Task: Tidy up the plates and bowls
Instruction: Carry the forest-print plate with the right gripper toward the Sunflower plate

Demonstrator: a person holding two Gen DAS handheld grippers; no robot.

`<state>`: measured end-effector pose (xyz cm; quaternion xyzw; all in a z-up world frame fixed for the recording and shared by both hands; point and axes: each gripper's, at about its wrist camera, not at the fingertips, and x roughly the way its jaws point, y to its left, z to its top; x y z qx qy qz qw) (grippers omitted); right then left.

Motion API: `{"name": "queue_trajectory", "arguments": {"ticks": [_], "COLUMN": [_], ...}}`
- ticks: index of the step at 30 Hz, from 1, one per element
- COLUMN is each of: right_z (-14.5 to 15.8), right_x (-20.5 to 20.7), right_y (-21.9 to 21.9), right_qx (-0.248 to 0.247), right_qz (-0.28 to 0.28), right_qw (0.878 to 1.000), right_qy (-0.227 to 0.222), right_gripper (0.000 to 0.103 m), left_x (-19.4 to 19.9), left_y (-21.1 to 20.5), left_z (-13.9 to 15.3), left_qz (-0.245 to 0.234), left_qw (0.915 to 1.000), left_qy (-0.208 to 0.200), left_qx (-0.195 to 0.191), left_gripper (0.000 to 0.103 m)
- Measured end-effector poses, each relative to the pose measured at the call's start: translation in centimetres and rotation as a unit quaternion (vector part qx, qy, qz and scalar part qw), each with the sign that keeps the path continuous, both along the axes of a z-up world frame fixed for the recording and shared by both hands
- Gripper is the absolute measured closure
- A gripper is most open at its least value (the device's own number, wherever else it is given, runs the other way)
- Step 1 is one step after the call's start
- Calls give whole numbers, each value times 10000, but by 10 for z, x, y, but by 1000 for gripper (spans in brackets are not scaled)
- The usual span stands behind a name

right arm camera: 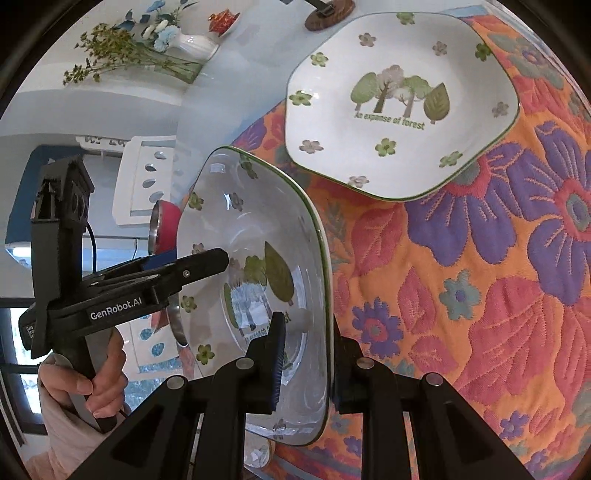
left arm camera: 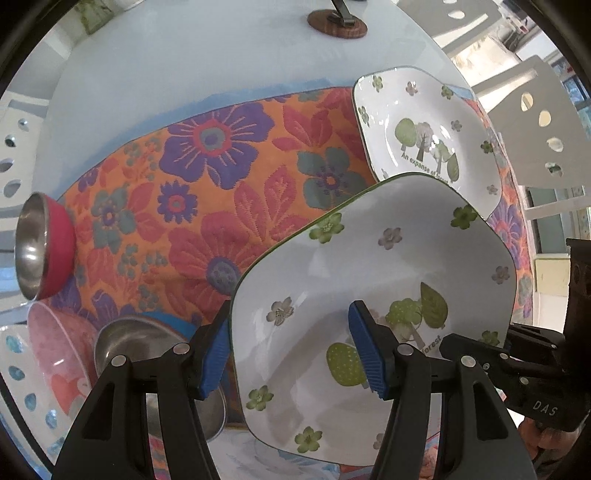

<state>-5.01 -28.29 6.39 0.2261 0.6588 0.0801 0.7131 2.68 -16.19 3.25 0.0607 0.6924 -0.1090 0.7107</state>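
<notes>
Floral tablecloth (right arm camera: 480,258) in orange, purple and red, spread over a pale table (left arm camera: 166,55). Round brown coaster (left arm camera: 338,24) at the far edge. White vase (right arm camera: 195,46) with blue and white flowers nearby. White perforated chair backs (left arm camera: 543,129) alongside.

White plates (left arm camera: 373,258) with green trees, green rim; orange cloth (left arm camera: 207,206) with purple, red flowers; red bowl (left arm camera: 55,247); pink bowl (left arm camera: 55,343); blue pads (left arm camera: 365,350)
</notes>
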Motion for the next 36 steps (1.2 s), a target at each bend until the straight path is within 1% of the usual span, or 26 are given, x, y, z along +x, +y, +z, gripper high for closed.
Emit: {"name": "queue_trajectory", "arguments": {"ticks": [1, 5, 10, 16, 17, 24, 28, 36], "right_z": [2, 10, 23, 31, 31, 34, 32, 25], "right_x": [2, 7, 6, -2, -3, -15, -20, -35], "right_y": [2, 8, 17, 34, 38, 63, 79, 117], "right_qx": [-6, -18, -38, -96, -116, -193, -248, -333], "right_qz": [26, 104, 158, 173, 185, 246, 328, 553], "right_qw": [10000, 9999, 9997, 9996, 9996, 9993, 9990, 9979], "right_qy": [-14, -81, -164, -204, -199, -188, -161, -65], "right_gripper": [82, 82, 82, 81, 81, 81, 81, 81], "left_x": [-2, -9, -16, -24, -24, -42, -55, -78], "left_y": [3, 9, 22, 39, 39, 66, 83, 123], "left_z": [0, 20, 36, 42, 39, 45, 47, 49], "left_qz": [34, 107, 194, 297, 301, 424, 519, 780], "left_qw": [10000, 9998, 9994, 9987, 9986, 9977, 9972, 9945], "left_qy": [-15, -101, -211, -233, -235, -243, -252, -236], "left_qx": [-20, -124, -209, -353, -361, -467, -482, -652], "left_gripper": [45, 45, 45, 45, 45, 45, 45, 45]}}
